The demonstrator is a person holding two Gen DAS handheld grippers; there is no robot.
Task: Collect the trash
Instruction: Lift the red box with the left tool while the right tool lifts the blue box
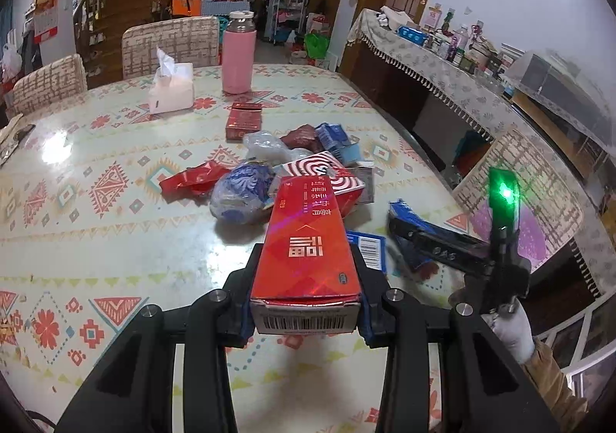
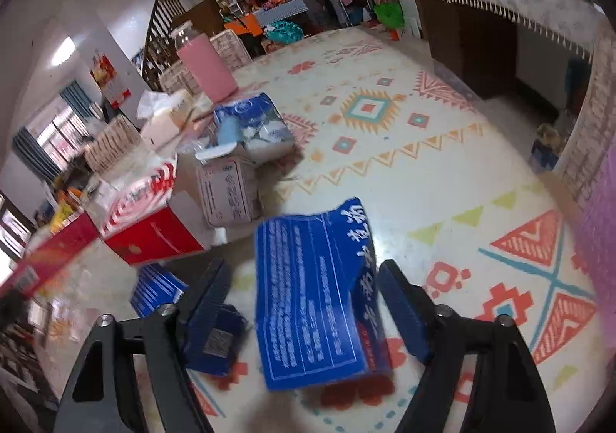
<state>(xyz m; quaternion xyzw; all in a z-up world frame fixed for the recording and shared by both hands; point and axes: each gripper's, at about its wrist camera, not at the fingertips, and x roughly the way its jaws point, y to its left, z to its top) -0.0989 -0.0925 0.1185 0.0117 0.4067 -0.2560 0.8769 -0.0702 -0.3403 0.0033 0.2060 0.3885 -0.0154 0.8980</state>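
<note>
My left gripper (image 1: pixel 306 246) is shut on a long red carton (image 1: pixel 308 236) and holds it above the patterned table (image 1: pixel 96 225). Just beyond it lies a heap of trash (image 1: pixel 269 167): crumpled bags, red wrappers, a red-and-white swirl box. My right gripper (image 2: pixel 304 265) stands open. A crushed blue carton (image 2: pixel 308 298) sits tilted between its fingers with a gap on each side, low over the tablecloth (image 2: pixel 442 178). In the left wrist view the right gripper's fingers (image 1: pixel 435 246) show at the right table edge, beside blue packaging (image 1: pixel 402 211).
A pink bottle (image 1: pixel 238 55), a tissue pack (image 1: pixel 171 86) and a small red box (image 1: pixel 243 121) stand at the far side. Padded chairs (image 1: pixel 169 42) ring the table. A cluttered sideboard (image 1: pixel 442 59) runs along the right. More cartons (image 2: pixel 231 186) lie left of the right gripper.
</note>
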